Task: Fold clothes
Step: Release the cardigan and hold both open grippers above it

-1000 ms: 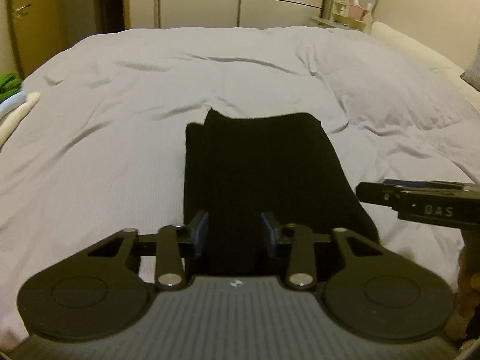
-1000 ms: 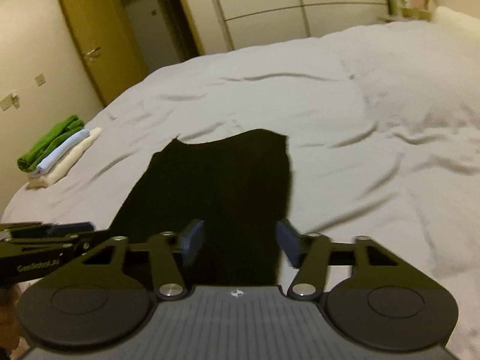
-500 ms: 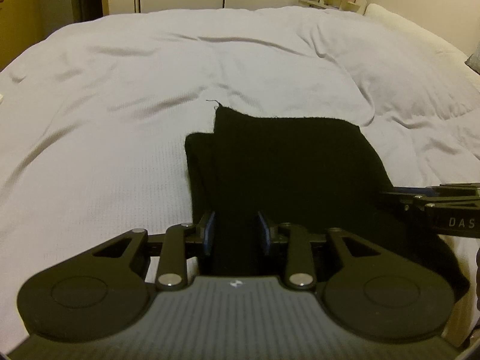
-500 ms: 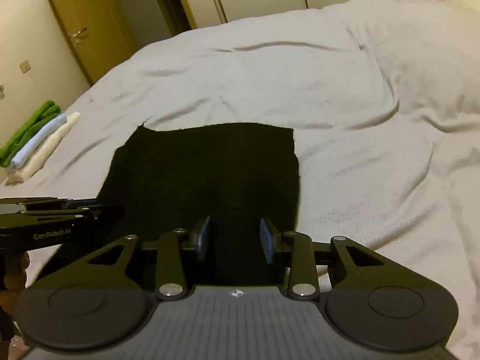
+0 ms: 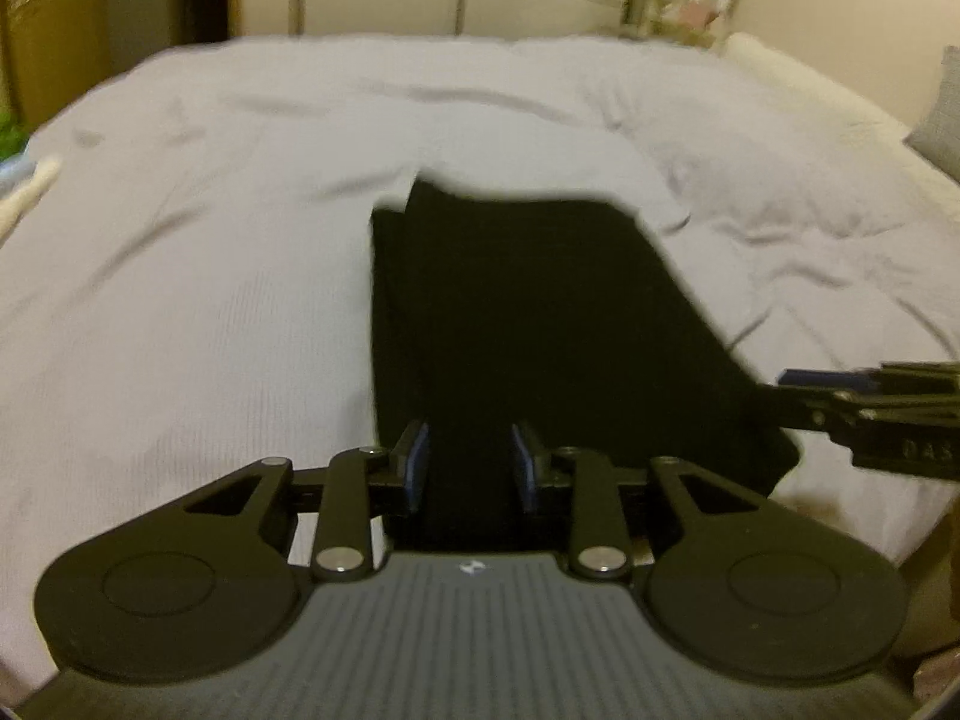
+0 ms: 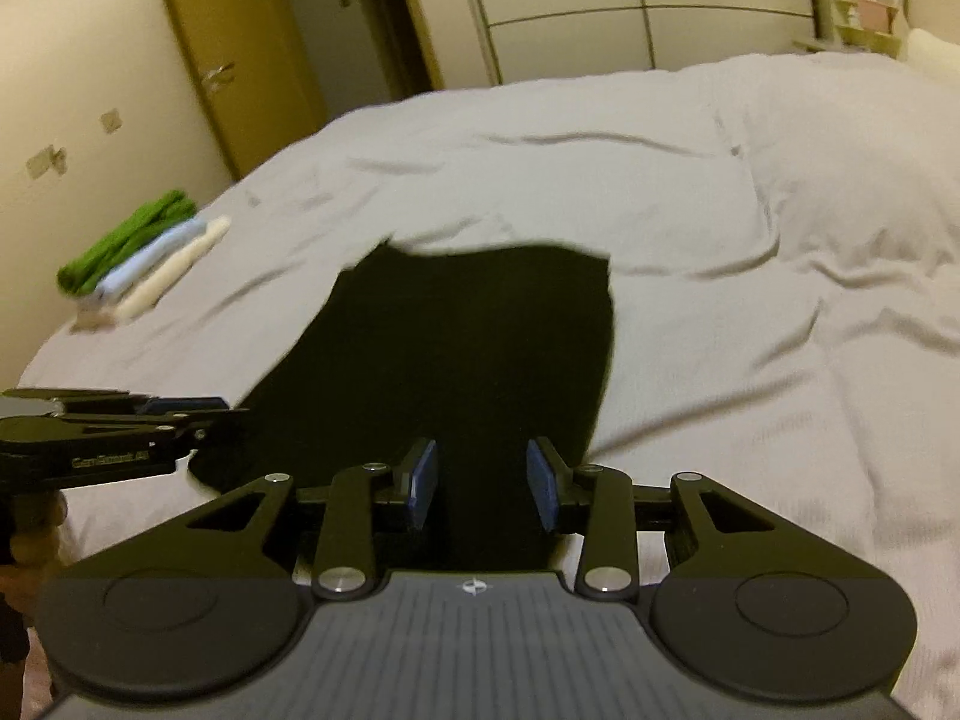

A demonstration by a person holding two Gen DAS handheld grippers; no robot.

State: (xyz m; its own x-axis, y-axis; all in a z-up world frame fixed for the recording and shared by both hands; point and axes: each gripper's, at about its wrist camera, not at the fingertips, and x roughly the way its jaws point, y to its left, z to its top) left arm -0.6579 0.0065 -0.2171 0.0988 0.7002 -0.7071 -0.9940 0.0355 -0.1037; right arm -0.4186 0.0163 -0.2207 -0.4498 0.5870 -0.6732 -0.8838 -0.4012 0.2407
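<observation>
pale bed (image 6: 690, 192), black garment (image 6: 456, 348), folded stack (image 6: 138, 252) at edge

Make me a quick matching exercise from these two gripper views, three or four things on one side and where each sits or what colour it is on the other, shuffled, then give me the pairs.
Things:
1. black garment
2. green folded item
3. bed cover
4. wooden door

Descriptions:
A. pale, wrinkled, spread under everything
B. lies flat in front of both grippers
C. stands beyond the bed's far left corner in the right wrist view
D. outermost in the small stack of folded items at the bed's left edge

Pairs: 1-B, 2-D, 3-A, 4-C
</observation>
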